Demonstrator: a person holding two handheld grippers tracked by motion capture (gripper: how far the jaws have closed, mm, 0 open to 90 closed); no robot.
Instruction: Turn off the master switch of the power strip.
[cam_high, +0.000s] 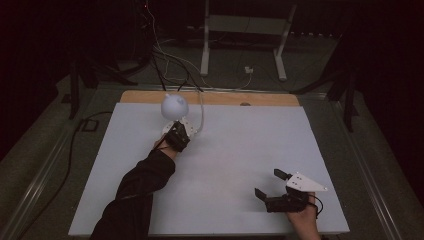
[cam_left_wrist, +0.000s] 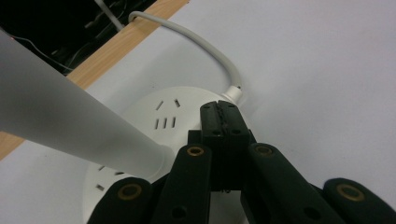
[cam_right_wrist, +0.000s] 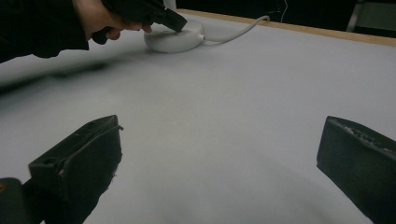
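Lamp: one white desk lamp with a round flat base, a frosted stem and a globe-shaped shade is seen at the far left of the white tabletop, near its wooden far edge.
Sockets: several groups of slots are counted on the top of the base, beside the stem.
Cord: one white cable is led from the base over the far edge.
Left tongs: the jaws are pressed together with nothing between them, their tips set on the top of the base next to the cable's entry.
Right tongs: held wide apart and empty, low over the tabletop's near right part, well apart from the lamp.
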